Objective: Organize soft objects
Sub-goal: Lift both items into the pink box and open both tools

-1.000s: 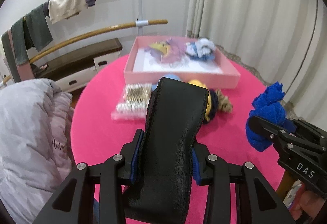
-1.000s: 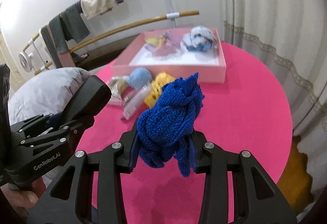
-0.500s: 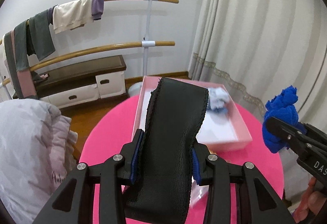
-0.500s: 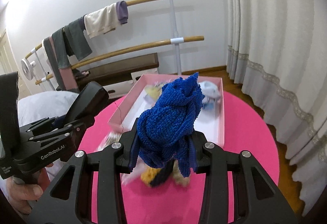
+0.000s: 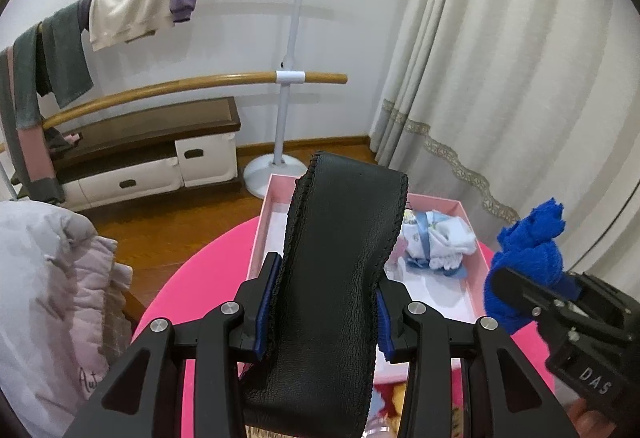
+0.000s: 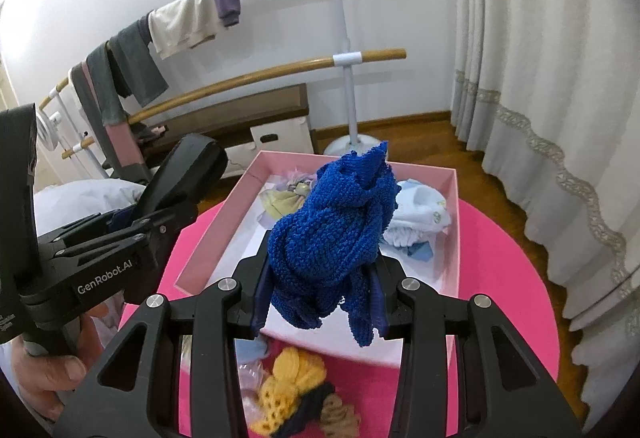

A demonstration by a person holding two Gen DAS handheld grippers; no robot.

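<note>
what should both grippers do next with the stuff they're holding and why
Probably carry both a little further over the pink box and lower them before letting go. The left gripper is clamped on the black leather piece, the right gripper on the blue knit cloth, and both hang above the box's near end.

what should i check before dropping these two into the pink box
1. left gripper shut on the black leather piece: ok
2. right gripper shut on the blue knit cloth: ok
3. Bare white floor free in the pink box: ok
4. Both items over the box: cannot tell, seems close
5. Grippers apart from each other: ok
6. yellow crochet piece lies outside the box, clear of the drop: ok
</note>
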